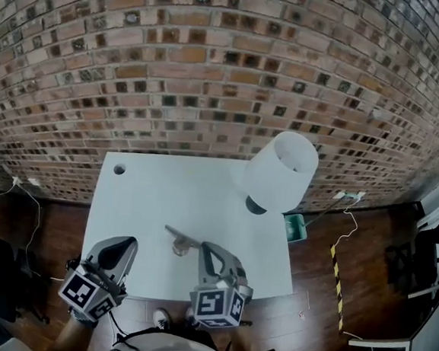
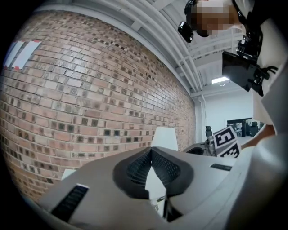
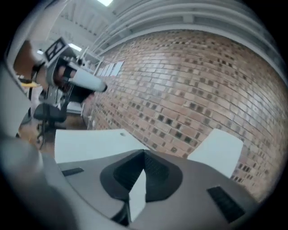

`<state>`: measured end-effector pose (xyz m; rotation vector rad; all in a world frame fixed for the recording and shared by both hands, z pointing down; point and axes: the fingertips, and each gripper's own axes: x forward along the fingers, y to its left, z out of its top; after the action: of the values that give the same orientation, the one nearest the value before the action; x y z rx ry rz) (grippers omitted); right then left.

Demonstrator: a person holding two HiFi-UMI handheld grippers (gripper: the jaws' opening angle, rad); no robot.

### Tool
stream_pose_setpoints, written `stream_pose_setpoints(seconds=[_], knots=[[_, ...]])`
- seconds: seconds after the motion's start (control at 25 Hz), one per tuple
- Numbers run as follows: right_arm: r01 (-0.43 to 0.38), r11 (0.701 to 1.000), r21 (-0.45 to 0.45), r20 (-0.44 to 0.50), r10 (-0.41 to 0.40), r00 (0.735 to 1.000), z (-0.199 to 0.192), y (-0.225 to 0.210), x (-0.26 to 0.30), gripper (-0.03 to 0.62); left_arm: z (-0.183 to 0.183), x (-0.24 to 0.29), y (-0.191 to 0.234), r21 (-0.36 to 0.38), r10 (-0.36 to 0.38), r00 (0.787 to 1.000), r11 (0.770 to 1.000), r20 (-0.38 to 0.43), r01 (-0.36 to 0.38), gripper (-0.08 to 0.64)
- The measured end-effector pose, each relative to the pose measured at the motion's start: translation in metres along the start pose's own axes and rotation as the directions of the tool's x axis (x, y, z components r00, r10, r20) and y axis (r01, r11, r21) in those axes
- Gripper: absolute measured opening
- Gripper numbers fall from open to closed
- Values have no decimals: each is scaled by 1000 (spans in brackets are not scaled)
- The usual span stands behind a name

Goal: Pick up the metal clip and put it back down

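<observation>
- Surface: white table (image 1: 164,197), its far edge against a brick wall (image 1: 213,71). Round cable hole (image 1: 119,169) near the far left corner.
- White lampshade (image 1: 281,171) stands over the table's far right part, with a dark base under it.
- Metal clip (image 1: 181,242) lies on the table near the front edge, between the two gripper tips in the head view and closer to the right one. Neither gripper grips it.
- Left gripper (image 1: 128,242): over the front left edge. Its own view shows the jaws together at the tips, nothing between them (image 2: 151,151).
- Right gripper (image 1: 207,247): just right of the clip. Jaws closed and empty (image 3: 144,153), with only the white tabletop showing through the slit below the tips.
- Room: dark wood floor (image 1: 365,252). A small teal container (image 1: 294,226) sits at the table's right side.
- A white cable (image 1: 344,237) trails down from the wall on the right. A strip of yellow-black tape (image 1: 336,269) is on the floor there.
- Office chairs stand at the right edge of the head view.
</observation>
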<state>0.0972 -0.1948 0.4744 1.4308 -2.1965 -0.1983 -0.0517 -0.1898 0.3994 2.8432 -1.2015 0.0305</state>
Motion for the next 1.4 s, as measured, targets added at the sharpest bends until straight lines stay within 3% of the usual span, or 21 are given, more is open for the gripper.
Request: stream_pose_setpoints(seconds=[0.08,0.2,0.44,0.56,1.0,1.4], knots=[[-1,988,154,92,-13,996,21,-14,-17,-20,3,2,-1,14,6,1000,1000,-5,-6,5],[-24,943,333,201,-46,979,43,-34,-39,-20,13,1,-5,42,4,1000,999,10,-5,5],[-33,850,525,307,-153,939,57,-75,-78,-20,25,-4,-1,86,41,999,995,25,-44,5],[-41,841,539,309,-152,939,53,-80,-80,-20,26,-8,7,77,80,996,994,36,-82,5],[-165,869,466,351,-10,936,72,-53,-64,-21,30,-11,11,91,101,994,990,47,-105,5],[-129,872,472,314,-29,949,85,-20,-90,-20,32,-48,-5,98,45,999,994,16,-47,5]])
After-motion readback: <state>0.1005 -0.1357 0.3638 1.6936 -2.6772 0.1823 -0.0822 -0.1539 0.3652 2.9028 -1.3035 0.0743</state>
